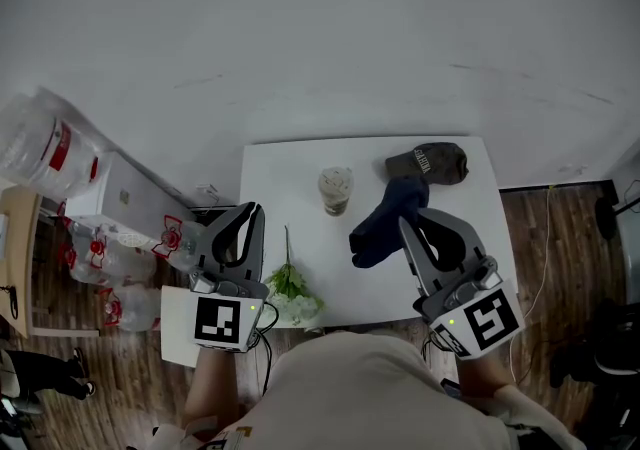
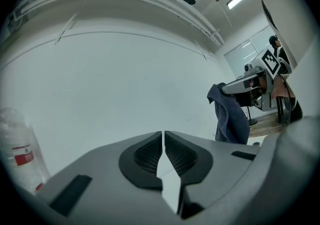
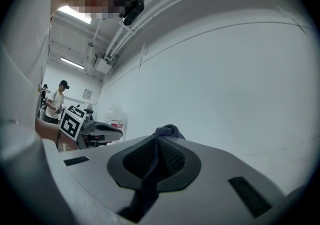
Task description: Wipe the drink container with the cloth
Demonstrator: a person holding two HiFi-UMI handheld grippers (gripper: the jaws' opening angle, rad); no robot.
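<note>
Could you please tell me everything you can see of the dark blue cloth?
The dark blue cloth looks soft and woven, bunched into a limp, folded strip. The right gripper is shut on its upper end, a small fold poking out past the jaws. The rest hangs down above the white table; whether its tip touches the table is unclear.

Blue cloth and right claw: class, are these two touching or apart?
Touching. The right gripper view shows the right claw shut on the blue cloth, fabric pinched between its pads.
</note>
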